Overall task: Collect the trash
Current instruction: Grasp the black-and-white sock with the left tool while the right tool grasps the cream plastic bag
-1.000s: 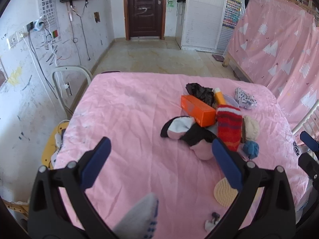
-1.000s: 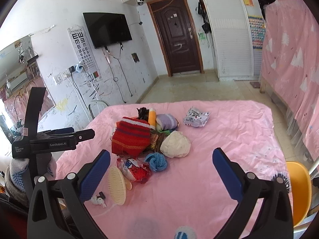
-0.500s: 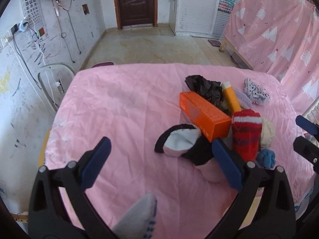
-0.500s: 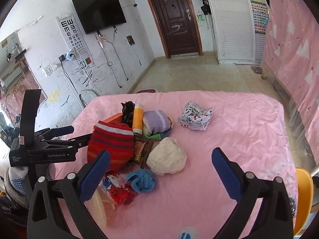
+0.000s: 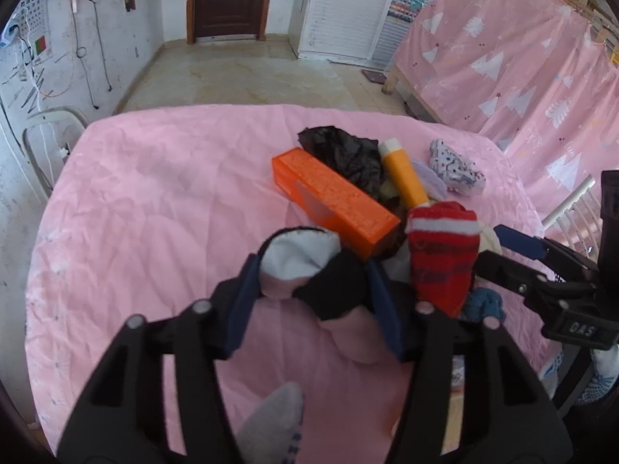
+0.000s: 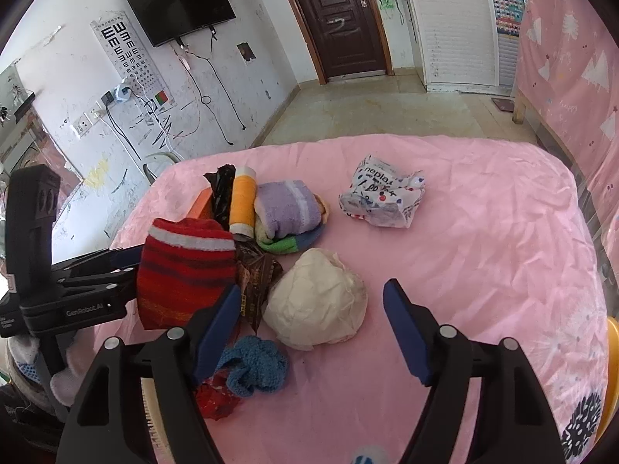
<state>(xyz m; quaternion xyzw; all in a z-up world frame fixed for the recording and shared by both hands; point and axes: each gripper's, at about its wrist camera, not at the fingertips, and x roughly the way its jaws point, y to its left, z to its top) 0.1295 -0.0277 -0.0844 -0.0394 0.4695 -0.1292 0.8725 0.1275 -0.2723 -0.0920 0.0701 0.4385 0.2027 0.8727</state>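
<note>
On the pink cloth-covered table [image 5: 154,201] lies a heap of things. My left gripper [image 5: 311,266] is closing, its pads touching both sides of a black, white and pink sock [image 5: 298,259]. Beside it lie an orange box [image 5: 332,201], a black plastic bag [image 5: 344,154] and a red striped sock [image 5: 441,255]. My right gripper [image 6: 312,287] is also closing. A cream crumpled paper wad [image 6: 315,301] sits between its jaws, with gaps on both sides. A crumpled printed wrapper [image 6: 381,197] lies farther back, and a brown wrapper [image 6: 255,278] to the wad's left.
An orange tube [image 6: 241,201], a purple towel [image 6: 288,205], a blue knit piece [image 6: 255,363] and a red wrapper [image 6: 214,398] crowd the heap. A white chair [image 5: 50,135] stands at the table's far left. Pink curtains [image 5: 522,69] hang on the right.
The left gripper has dropped forward onto the black and white sock and its jaws have narrowed around it. The right gripper came down over the cream wad, jaws narrower.
</note>
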